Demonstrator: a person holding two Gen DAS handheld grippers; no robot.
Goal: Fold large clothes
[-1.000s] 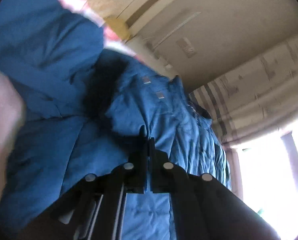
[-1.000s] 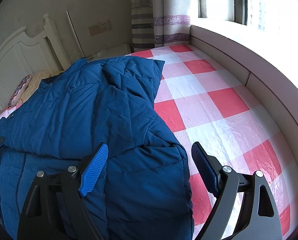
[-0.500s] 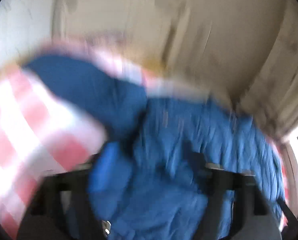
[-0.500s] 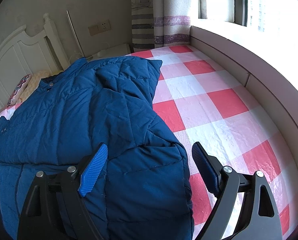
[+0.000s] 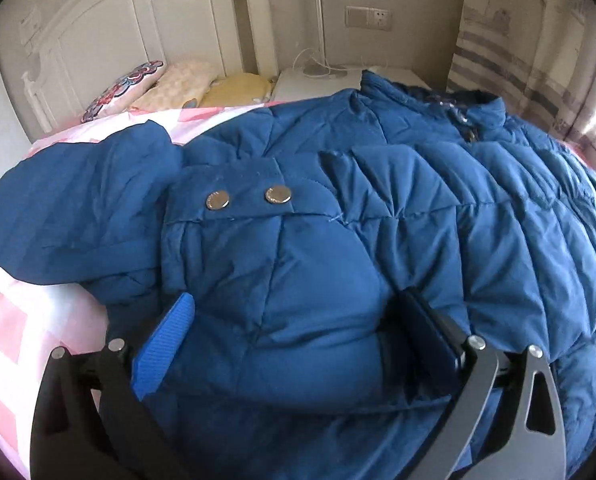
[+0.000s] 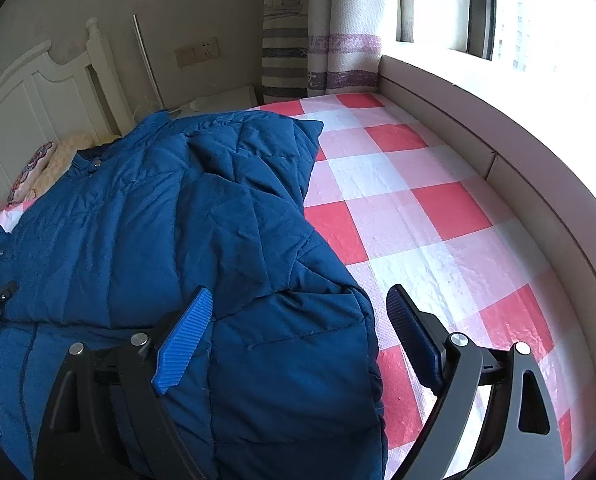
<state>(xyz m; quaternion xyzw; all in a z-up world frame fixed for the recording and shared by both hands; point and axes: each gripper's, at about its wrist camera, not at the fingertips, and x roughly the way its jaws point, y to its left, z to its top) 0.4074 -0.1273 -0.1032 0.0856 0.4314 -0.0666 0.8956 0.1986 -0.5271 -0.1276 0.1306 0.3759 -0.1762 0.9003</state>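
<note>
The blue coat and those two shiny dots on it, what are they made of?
Coat: looks like smooth, slightly glossy woven fabric, maybe nylon, stuffed with padding; it puffs between stitched lines. Dots: probably metal snaps, silvery and shiny.

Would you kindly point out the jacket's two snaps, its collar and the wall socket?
snaps (image 5: pixel 218 201): left wrist view, left snap's face.
collar (image 5: pixel 486 114): left wrist view, upright band.
wall socket (image 6: pixel 207 49): right wrist view, plate.

Blue jacket (image 5: pixel 338 208), red-white chk sheet (image 6: pixel 418 208).
</note>
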